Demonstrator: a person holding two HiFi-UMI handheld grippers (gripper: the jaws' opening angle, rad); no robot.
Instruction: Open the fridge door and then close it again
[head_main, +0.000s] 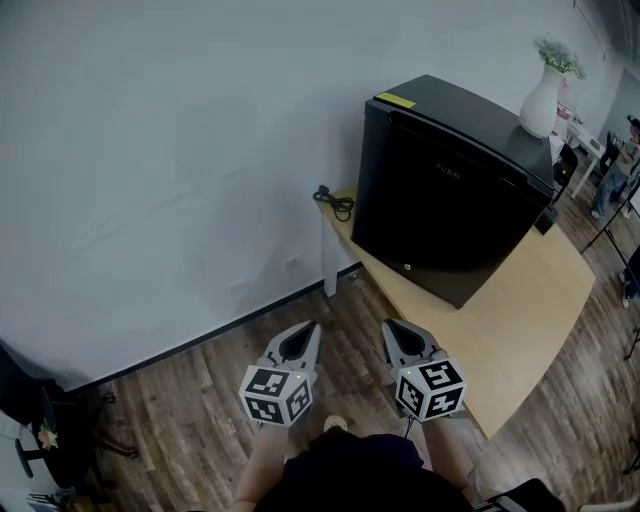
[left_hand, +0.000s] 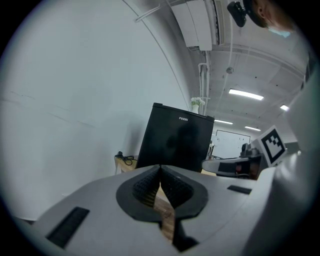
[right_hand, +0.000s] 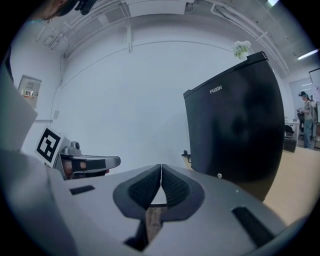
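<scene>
Fridge (head_main: 450, 195) on the table (head_main: 530, 300) is rigid and glossy, with no handle evident, so grip a door edge; left gripper (head_main: 311, 326) and right gripper (head_main: 388, 326) are both pinched closed and empty, well apart from it.

Fridge (head_main: 450, 190): I find it upper right of centre in the head view, standing on the table (head_main: 530, 320), toward the table's upper left end.
Vase (head_main: 541, 100): on the fridge top, at its upper right corner.
Cable (head_main: 335, 203): on the table's corner, just left of the fridge and near the wall (head_main: 150, 150).
Left gripper (head_main: 308, 335) and right gripper (head_main: 392, 332): I hold them side by side at lower centre, over the floor (head_main: 180, 420), before the table and well apart from the fridge.
Person (head_main: 612, 175): far right edge, beyond the table.
</scene>
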